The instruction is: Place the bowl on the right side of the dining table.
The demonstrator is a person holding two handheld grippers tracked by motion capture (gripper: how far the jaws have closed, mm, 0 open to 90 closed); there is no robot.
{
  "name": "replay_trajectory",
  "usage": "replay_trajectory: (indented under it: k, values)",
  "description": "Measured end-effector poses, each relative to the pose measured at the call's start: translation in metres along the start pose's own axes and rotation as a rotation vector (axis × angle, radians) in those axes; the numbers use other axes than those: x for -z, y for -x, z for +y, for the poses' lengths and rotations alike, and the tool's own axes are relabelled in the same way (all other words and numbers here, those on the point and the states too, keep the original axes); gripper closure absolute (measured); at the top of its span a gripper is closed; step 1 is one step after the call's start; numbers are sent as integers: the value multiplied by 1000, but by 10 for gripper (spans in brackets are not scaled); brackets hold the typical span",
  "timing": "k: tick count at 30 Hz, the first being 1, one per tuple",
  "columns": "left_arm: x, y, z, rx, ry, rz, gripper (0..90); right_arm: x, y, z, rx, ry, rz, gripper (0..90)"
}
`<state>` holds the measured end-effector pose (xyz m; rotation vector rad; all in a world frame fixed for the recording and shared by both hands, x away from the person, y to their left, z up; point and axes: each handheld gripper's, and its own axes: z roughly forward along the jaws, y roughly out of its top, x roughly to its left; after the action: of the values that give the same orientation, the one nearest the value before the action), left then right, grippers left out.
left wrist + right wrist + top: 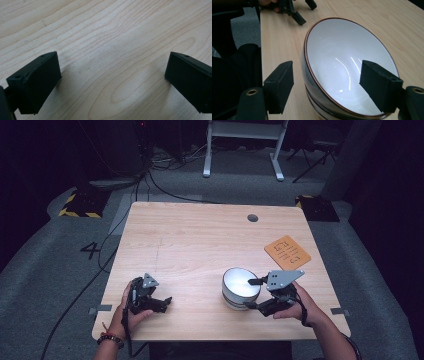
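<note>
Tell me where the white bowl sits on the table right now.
In the high view the white bowl stands on the table's near right part, straddled by the right gripper, with the orange card beyond it to the right.

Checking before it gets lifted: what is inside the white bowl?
The white bowl looks empty: a bare glossy inside with light streaks. One arm of the right tongs hangs over the inside and hides a small patch.

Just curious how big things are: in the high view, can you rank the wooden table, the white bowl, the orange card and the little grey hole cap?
Largest to smallest:
1. wooden table
2. white bowl
3. orange card
4. grey hole cap
</note>
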<state>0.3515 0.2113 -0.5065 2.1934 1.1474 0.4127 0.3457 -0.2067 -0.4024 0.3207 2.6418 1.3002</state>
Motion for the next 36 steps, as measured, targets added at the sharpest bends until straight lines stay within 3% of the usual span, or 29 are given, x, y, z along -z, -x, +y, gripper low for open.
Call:
replay_trajectory:
  k: [14,15,21,23,29,32,36]
  values:
    - [0,0,0,0,0,0,4,-18,-2,3,4,-27,75,383]
    - [0,0,0,0,0,0,4,-19,-3,3,5,-34,82,436]
    - [0,0,0,0,0,-1,3,-26,-3,3,15,-74,112,555]
    - [0,0,0,0,0,0,4,-27,-3,3,-1,-58,135,635]
    - [0,0,0,0,0,0,4,-28,-2,7,-21,-39,147,792]
    - [0,0,0,0,0,0,3,-29,-2,10,-6,-40,162,824]
    - [0,0,0,0,0,0,3,-30,-5,12,17,-55,140,825]
